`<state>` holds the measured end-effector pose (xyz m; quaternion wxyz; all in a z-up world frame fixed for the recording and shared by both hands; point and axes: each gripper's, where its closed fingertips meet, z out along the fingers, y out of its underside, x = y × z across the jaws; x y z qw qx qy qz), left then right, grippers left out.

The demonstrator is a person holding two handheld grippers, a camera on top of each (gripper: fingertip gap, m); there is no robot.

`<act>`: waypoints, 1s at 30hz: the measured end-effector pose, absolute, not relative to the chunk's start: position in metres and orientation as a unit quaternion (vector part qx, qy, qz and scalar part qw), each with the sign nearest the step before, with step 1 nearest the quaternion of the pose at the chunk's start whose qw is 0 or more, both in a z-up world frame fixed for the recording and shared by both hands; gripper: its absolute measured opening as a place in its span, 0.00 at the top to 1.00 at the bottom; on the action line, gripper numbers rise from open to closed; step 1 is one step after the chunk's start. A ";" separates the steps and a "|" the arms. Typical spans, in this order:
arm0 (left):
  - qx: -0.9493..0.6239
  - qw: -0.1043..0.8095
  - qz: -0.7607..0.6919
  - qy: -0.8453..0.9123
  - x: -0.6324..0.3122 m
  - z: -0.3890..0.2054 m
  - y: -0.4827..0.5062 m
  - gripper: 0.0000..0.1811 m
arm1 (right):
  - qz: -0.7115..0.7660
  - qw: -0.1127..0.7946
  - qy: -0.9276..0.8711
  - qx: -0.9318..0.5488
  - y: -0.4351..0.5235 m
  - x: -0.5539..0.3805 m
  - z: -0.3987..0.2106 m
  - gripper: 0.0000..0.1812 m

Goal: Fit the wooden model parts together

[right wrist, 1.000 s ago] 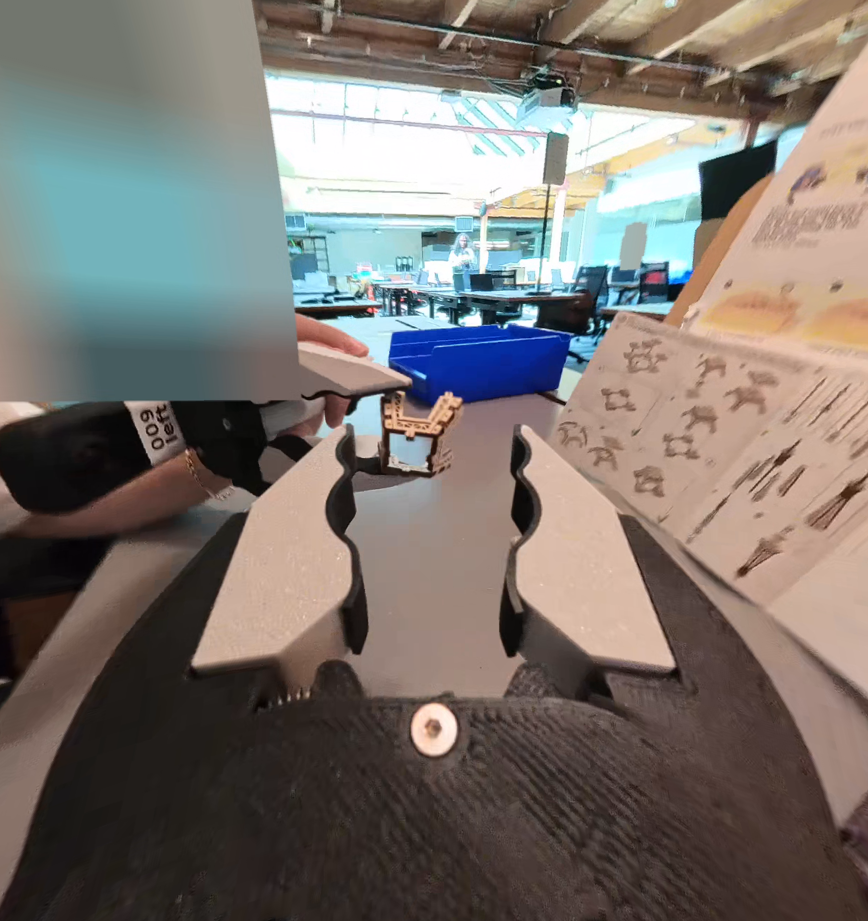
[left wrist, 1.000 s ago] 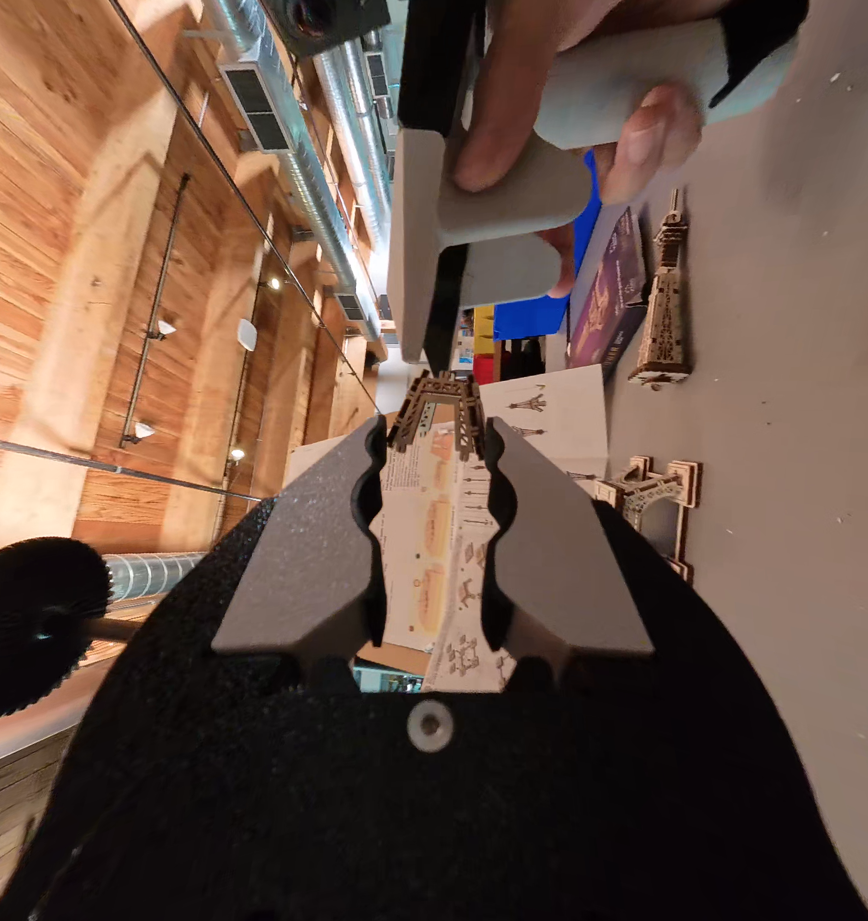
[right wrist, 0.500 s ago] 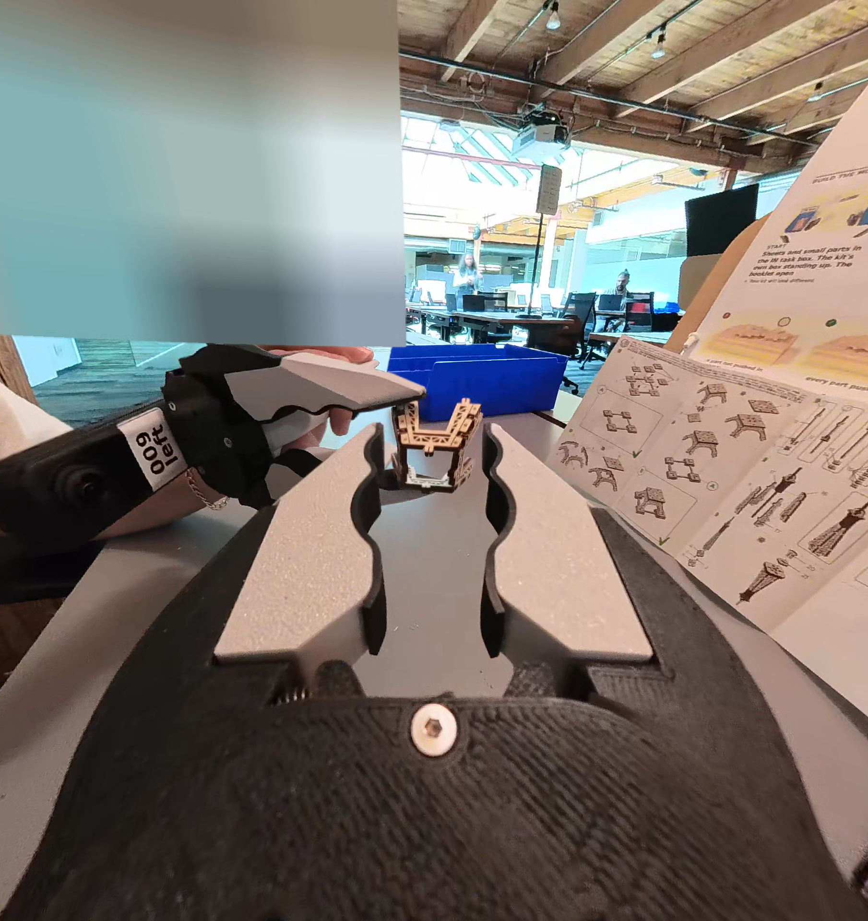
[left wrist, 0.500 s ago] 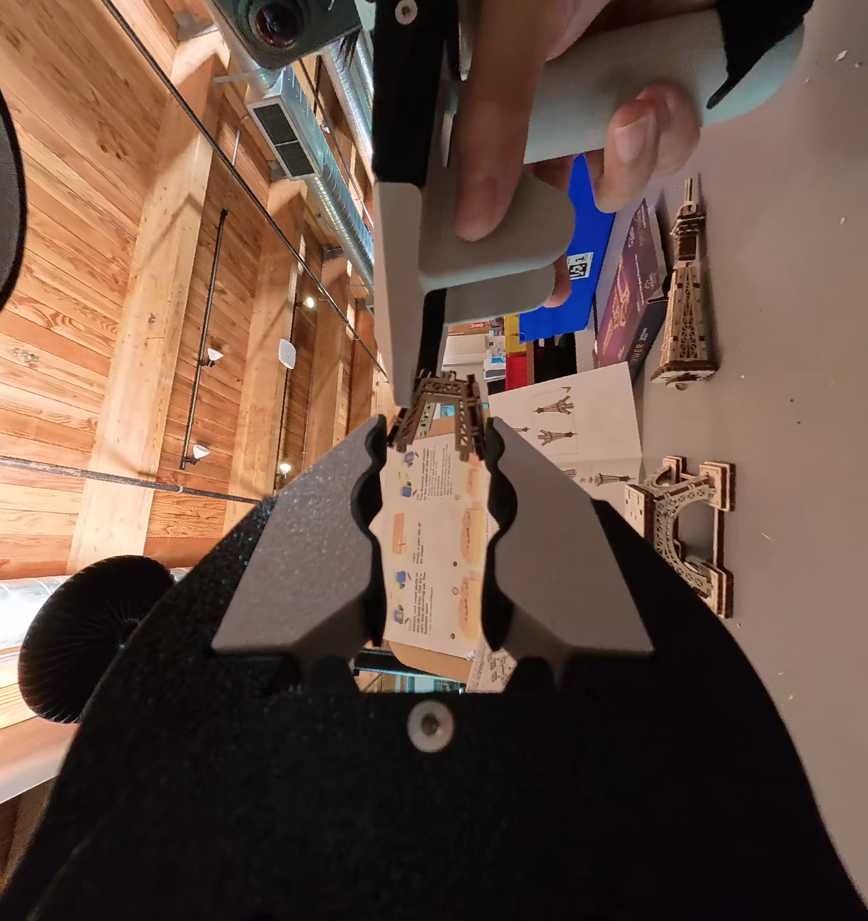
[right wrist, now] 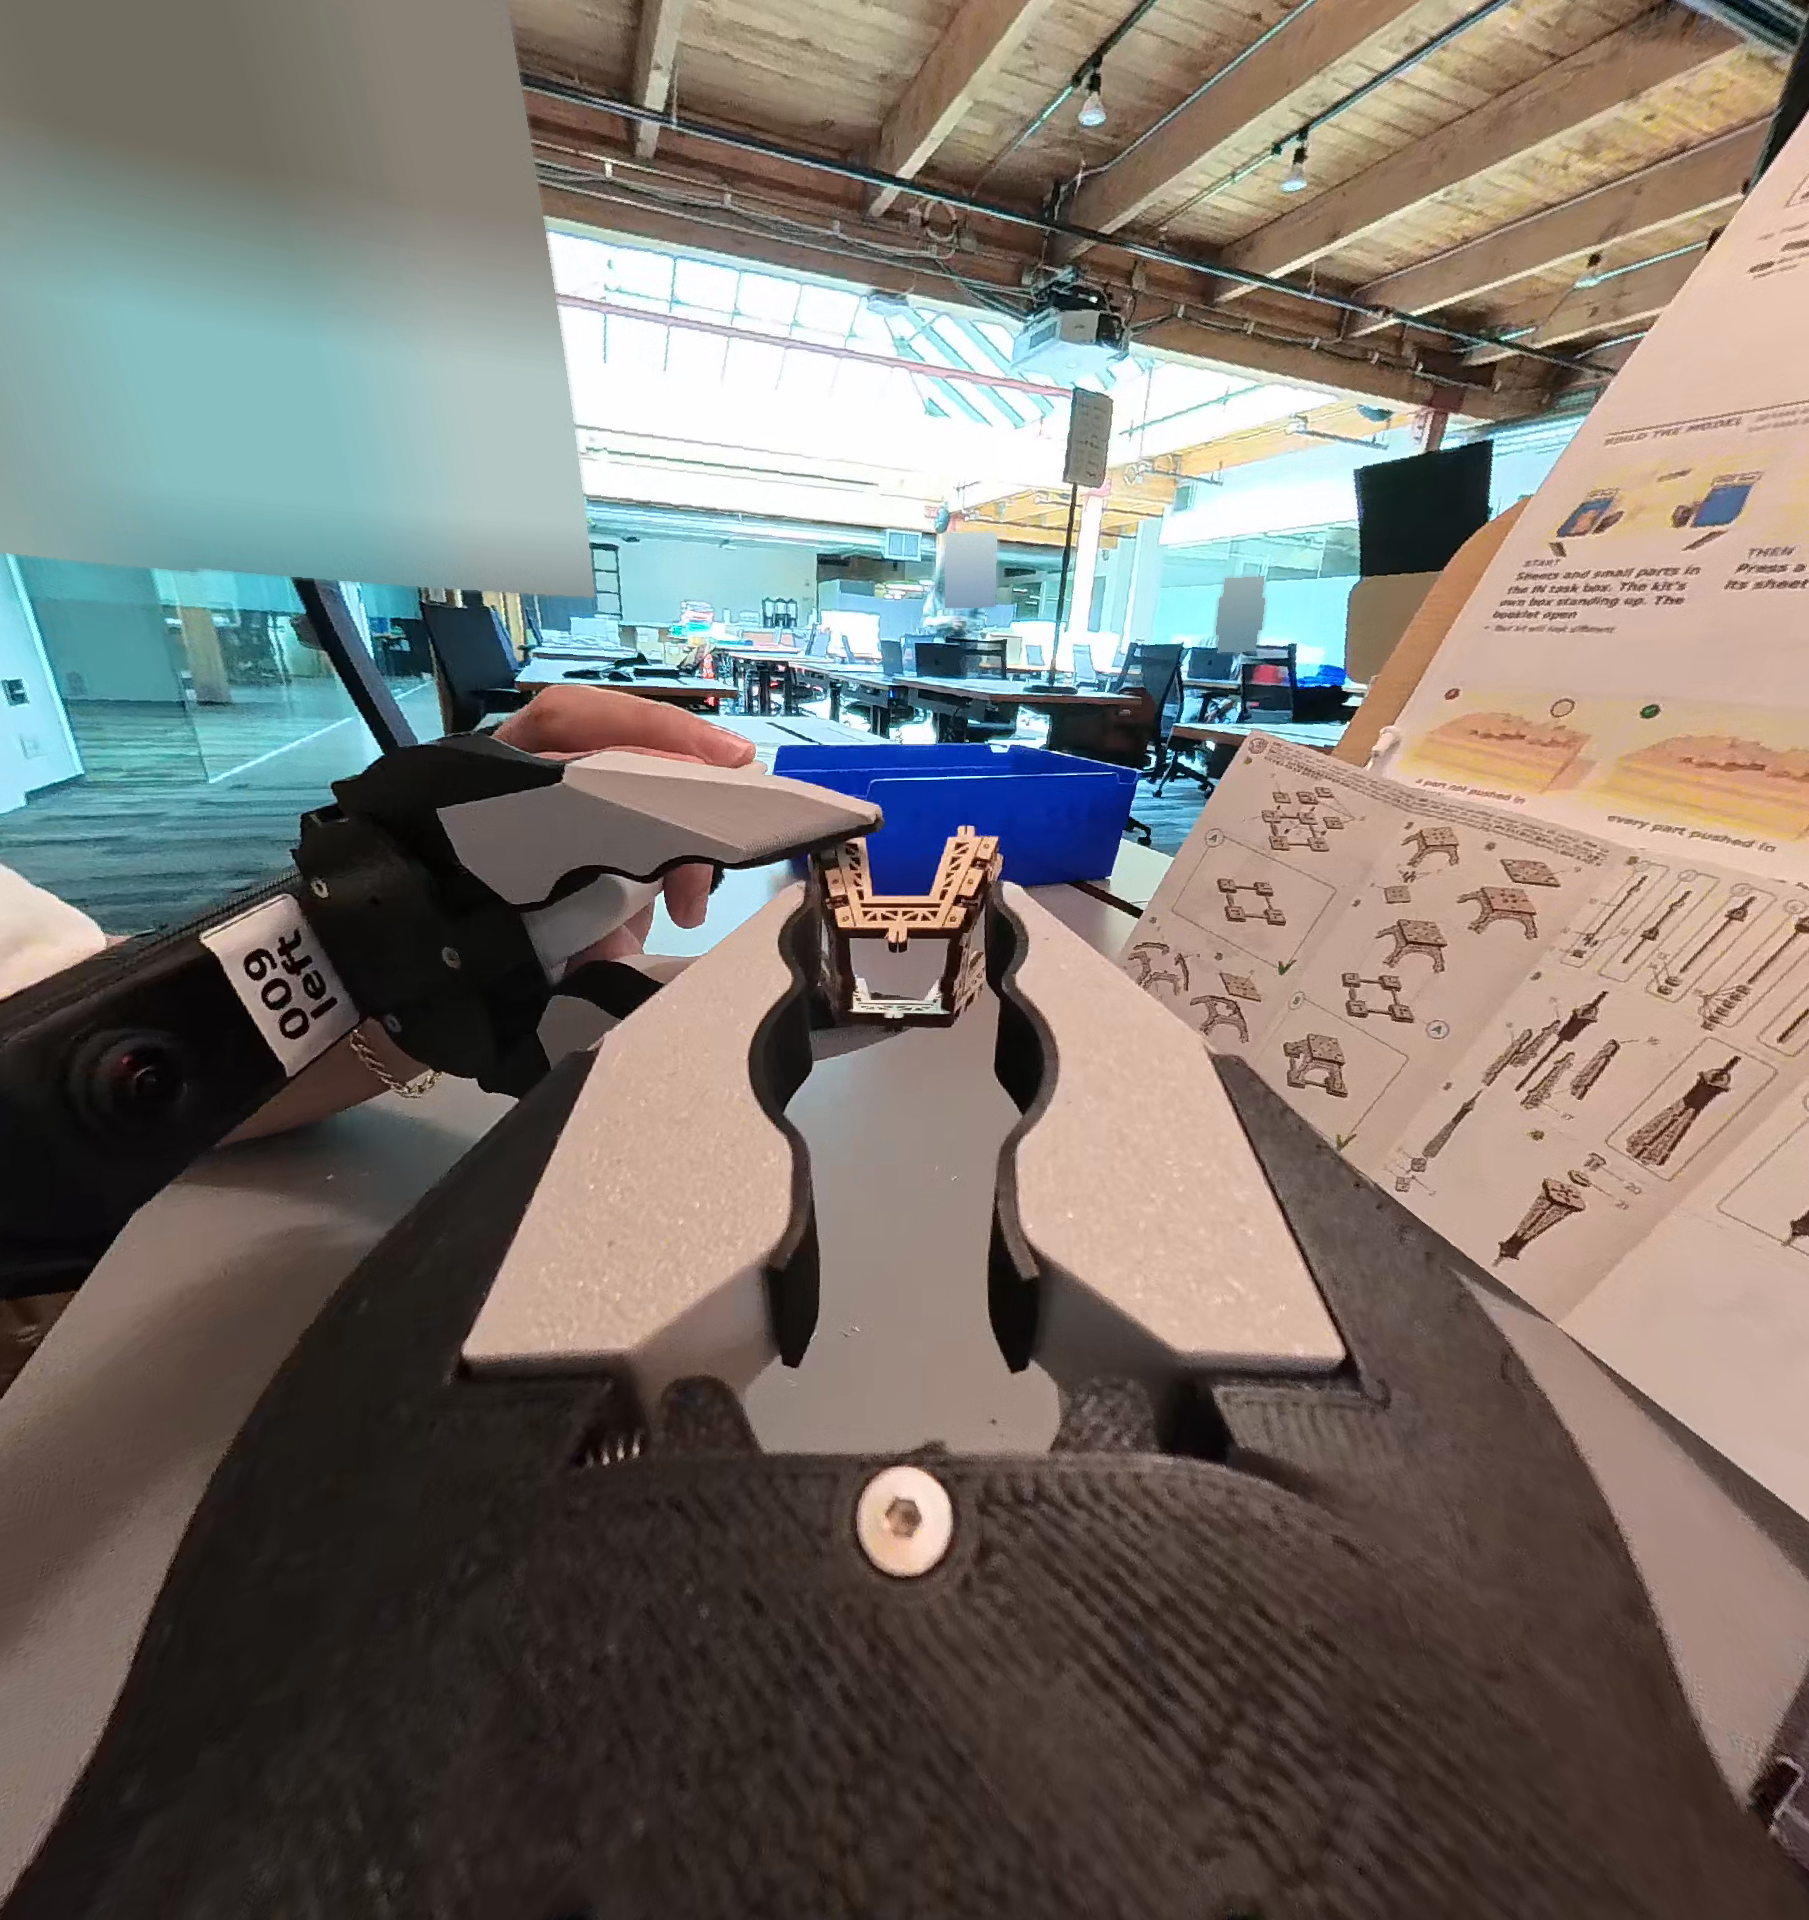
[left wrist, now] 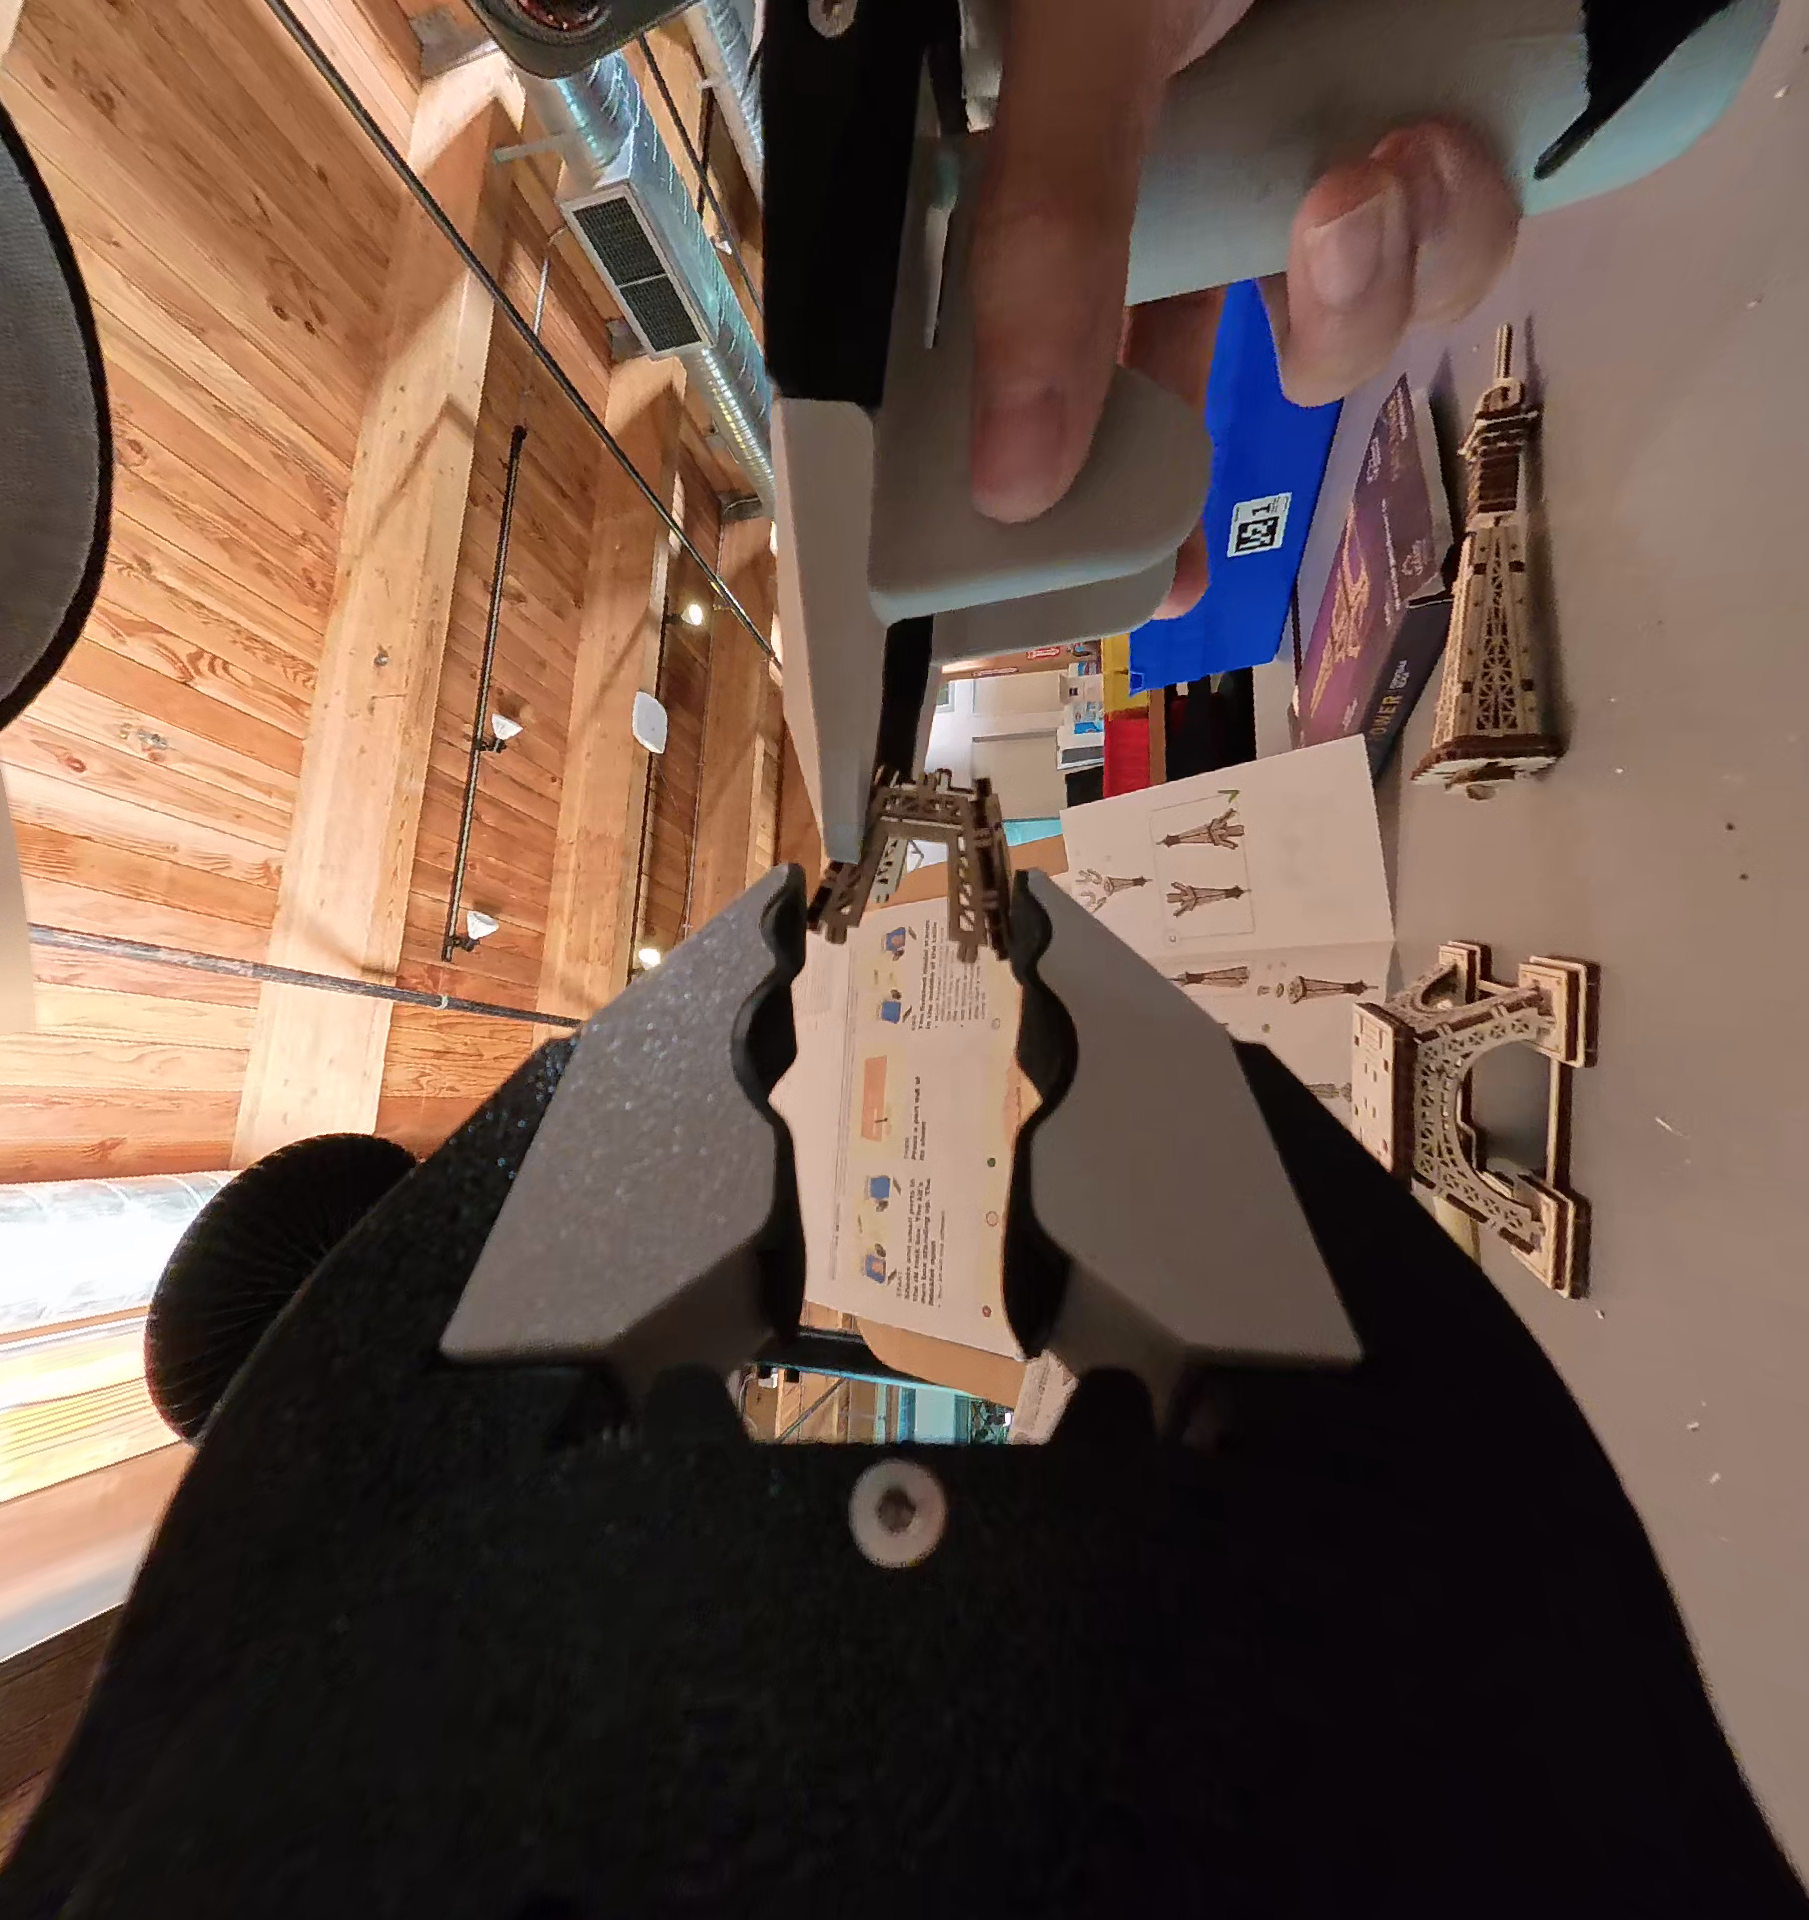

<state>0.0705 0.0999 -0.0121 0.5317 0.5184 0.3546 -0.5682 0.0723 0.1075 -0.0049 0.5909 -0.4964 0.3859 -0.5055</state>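
Above the grey table (right wrist: 204,1299), both grippers meet on one small wooden lattice frame (right wrist: 905,940). From the right wrist view, the right gripper (right wrist: 900,951) has its fingertips clamped on the frame's two sides, holding it clear of the tabletop with its open end up. The left gripper (right wrist: 827,831) comes in from the left, a hand (right wrist: 609,727) wrapped round its grip, and its tips reach the frame's upper left corner. In its own view the left gripper (left wrist: 905,914) has the frame (left wrist: 926,852) pinched between its fingertips, one leg against each.

To the right stands a propped instruction sheet (right wrist: 1502,987) with tower diagrams. Beyond the frame sits a blue bin (right wrist: 983,810). On the table, in the left wrist view, lie a wooden arched base (left wrist: 1471,1112), a finished wooden tower section (left wrist: 1492,623) and a purple box (left wrist: 1367,603).
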 end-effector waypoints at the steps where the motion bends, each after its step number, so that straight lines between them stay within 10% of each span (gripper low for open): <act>1: 0.517 0.534 -0.568 0.355 0.071 -0.012 0.100 0.80 | -0.506 0.591 0.387 -0.495 0.107 0.072 -0.005 0.83; 23: 0.499 0.490 -0.602 0.386 0.070 -0.014 0.100 0.80 | -0.517 0.583 0.380 -0.498 0.105 0.072 -0.005 0.84; 30: 0.475 0.195 -0.680 0.524 0.067 -0.021 0.107 0.73 | -0.500 0.562 0.355 -0.555 0.099 0.071 -0.012 0.84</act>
